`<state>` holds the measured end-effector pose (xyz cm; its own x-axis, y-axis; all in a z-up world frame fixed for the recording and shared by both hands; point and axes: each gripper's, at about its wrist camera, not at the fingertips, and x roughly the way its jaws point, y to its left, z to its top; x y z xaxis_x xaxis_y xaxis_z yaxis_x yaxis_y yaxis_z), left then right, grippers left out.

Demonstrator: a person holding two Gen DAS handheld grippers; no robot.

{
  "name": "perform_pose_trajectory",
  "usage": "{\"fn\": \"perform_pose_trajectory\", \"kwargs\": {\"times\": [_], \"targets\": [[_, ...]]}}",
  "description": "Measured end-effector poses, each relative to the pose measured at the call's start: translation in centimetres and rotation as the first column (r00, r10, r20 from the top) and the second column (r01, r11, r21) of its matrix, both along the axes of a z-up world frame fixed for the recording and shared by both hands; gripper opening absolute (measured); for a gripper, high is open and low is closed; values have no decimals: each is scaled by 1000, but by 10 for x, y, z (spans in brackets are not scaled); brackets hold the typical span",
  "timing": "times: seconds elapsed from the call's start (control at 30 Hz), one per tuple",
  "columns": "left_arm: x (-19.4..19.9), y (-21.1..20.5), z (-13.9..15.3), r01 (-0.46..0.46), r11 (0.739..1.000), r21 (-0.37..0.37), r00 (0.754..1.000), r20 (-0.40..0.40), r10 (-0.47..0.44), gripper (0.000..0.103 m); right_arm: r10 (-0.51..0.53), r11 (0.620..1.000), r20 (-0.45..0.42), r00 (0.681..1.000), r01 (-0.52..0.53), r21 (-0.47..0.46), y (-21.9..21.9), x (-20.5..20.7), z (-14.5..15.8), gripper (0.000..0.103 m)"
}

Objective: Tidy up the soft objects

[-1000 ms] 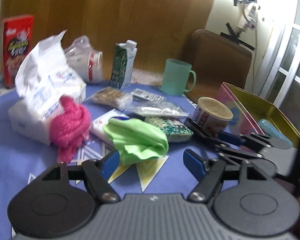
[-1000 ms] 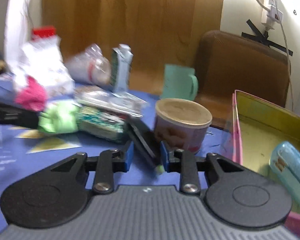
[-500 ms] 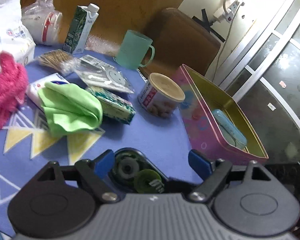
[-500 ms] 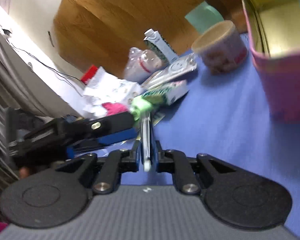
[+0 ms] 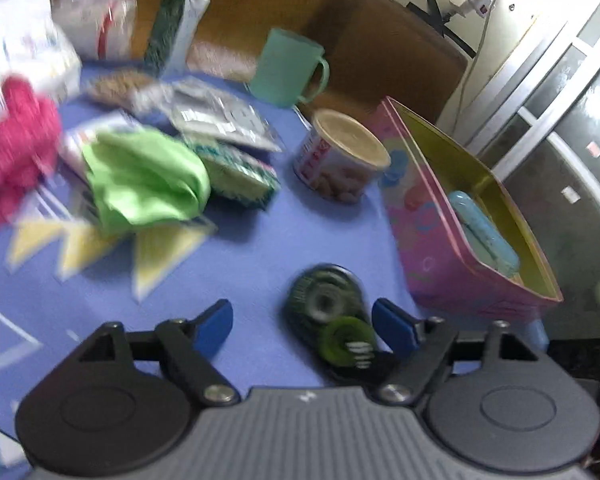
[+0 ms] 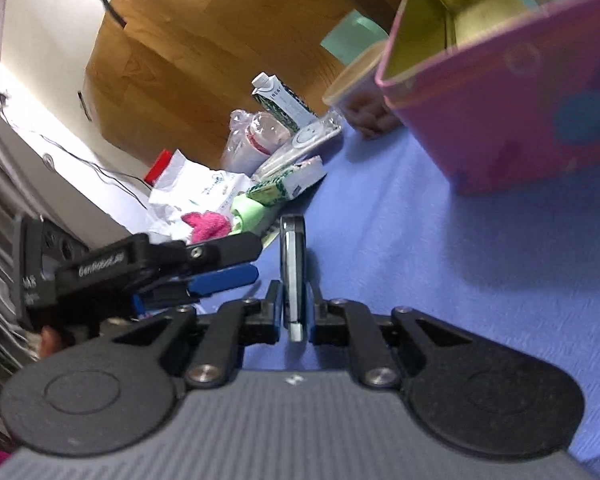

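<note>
Inside, the pink tin [image 5: 428, 224] holds one blue case [image 5: 480, 232].

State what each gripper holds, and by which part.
The right gripper is shut on the correction tape dispenser, pinching its flat sides near one end. The left gripper is open, holding nothing.

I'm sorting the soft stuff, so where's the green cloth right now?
In the left wrist view the green cloth lies left of centre on the blue tablecloth, between the pink yarn on its left and the green-patterned packet on its right.
</note>
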<state>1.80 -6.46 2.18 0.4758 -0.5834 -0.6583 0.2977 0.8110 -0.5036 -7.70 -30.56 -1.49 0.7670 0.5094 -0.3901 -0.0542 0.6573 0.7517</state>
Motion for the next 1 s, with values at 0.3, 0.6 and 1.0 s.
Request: {"fn": "perform_pose_trajectory", "kwargs": {"times": [0.3, 0.6, 1.0], "targets": [[2, -57, 44, 121, 992, 35, 981, 149, -125, 54, -38, 998, 113, 993, 43, -37, -8, -9, 26, 15], [30, -175, 66, 266, 955, 131, 922, 255, -291, 60, -286, 906, 260, 922, 349, -238, -49, -16, 66, 15], [-1, -45, 44, 45, 985, 165, 933, 346, -100, 63, -382, 776, 333, 862, 495, -390, -49, -6, 61, 18]]}}
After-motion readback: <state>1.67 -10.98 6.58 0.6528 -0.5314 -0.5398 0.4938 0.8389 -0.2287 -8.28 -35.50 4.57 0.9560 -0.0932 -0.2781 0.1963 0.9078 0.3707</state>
